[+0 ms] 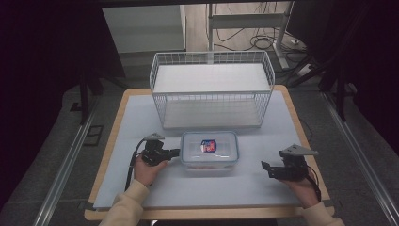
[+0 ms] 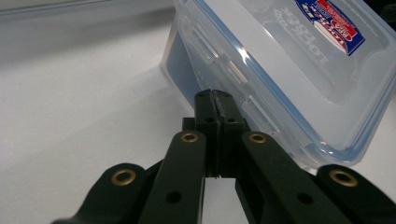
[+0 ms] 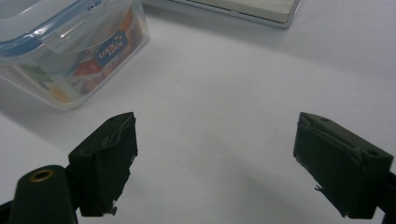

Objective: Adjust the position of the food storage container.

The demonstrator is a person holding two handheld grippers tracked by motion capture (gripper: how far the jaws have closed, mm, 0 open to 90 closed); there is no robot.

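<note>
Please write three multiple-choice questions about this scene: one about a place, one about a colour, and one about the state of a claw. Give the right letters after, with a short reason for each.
1. Where is the wire basket relative to the lidded container?
A. Behind it, farther from the person
B. On top of it
C. To its right

2. What colour is the seal around the container's lid?
A. Green
B. Blue
C. Yellow

3. What is the state of the left claw?
A. Wide open
B. Shut on the basket
C. Shut, at the container's side

Answers:
1 A: in the high view the basket stands beyond the container.
2 B: a blue band runs along the lid's rim.
3 C: its jaws meet with nothing between them; the right claw is the open one.
</note>
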